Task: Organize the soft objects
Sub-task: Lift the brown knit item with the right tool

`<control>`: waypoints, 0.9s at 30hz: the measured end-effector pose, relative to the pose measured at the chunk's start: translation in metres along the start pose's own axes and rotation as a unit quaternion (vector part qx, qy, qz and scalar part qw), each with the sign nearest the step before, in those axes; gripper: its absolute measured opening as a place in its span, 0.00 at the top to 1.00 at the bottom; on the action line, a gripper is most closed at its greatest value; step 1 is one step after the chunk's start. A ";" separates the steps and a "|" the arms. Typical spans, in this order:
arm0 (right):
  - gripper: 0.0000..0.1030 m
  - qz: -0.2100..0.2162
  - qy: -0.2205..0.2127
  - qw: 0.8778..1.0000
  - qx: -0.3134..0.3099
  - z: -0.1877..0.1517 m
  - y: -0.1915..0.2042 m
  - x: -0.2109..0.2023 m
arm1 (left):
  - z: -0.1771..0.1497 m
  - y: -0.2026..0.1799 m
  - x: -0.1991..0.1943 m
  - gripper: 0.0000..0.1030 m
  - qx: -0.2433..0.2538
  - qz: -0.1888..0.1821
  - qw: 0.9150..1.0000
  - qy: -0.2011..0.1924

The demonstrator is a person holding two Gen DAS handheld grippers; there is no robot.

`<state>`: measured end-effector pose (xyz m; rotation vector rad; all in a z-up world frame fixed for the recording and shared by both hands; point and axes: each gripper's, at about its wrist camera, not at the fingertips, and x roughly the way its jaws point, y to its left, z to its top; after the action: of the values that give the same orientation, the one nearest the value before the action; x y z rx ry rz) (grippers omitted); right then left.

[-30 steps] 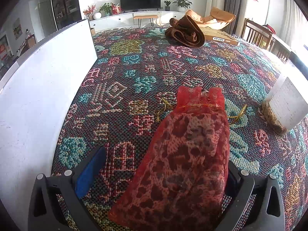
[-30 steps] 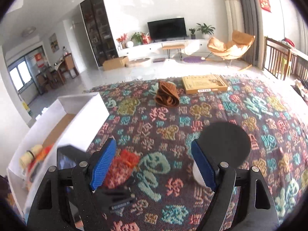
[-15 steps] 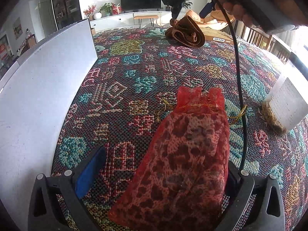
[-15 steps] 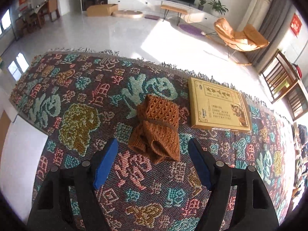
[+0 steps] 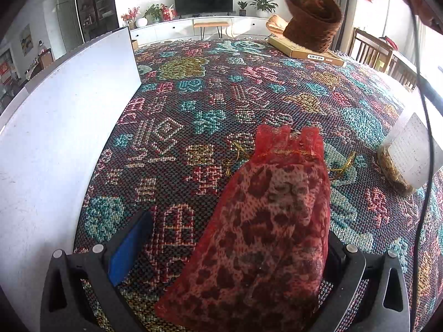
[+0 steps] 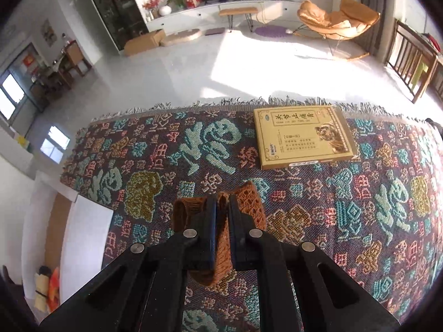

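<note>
A red mesh drawstring pouch (image 5: 271, 221) with a spotted filling lies on the patterned tablecloth (image 5: 210, 96) between the fingers of my left gripper (image 5: 235, 227). It rests against the right finger, while the blue left pad (image 5: 130, 246) stands clear of it, so the jaws are open. My right gripper (image 6: 222, 207) is shut on a brown knitted cloth (image 6: 221, 251), whose folds bulge out on both sides of the fingers. In the left wrist view that brown cloth (image 5: 313, 25) hangs above the far end of the table.
A tall white box (image 5: 55, 138) stands along the left; the right wrist view shows soft items inside the box (image 6: 47, 285). A flat yellow carton (image 6: 301, 135) lies at the far fringed edge. A clear labelled jar (image 5: 409, 155) lies at the right, with a black cable (image 5: 426, 138) hanging before it.
My right gripper swept to the far end of the table, closed on the brown knitted cloth and raised it off the tablecloth. The left gripper and the pouch stayed put.
</note>
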<state>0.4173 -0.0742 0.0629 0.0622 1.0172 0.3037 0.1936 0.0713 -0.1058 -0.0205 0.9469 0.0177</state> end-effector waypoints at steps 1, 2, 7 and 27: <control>0.91 0.001 -0.007 1.000 0.005 -0.001 -0.006 -0.014 | 0.000 0.000 0.000 0.00 0.000 0.000 1.000 0.000; 0.91 0.001 -0.015 1.000 0.011 -0.001 -0.014 -0.028 | 0.000 0.000 0.000 0.00 0.000 0.000 1.000 0.000; 0.91 -0.027 -0.036 0.998 0.033 -0.020 -0.063 -0.096 | 0.000 0.000 0.000 0.00 0.000 0.000 1.000 0.000; 0.33 -0.065 -0.100 0.985 0.126 -0.249 -0.185 -0.107 | 0.000 0.000 0.000 0.00 -0.001 0.001 1.000 -0.001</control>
<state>0.1954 -0.3035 -0.0152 0.2489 0.8514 0.0467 0.1937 0.0712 -0.1056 -0.0221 0.9455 0.0205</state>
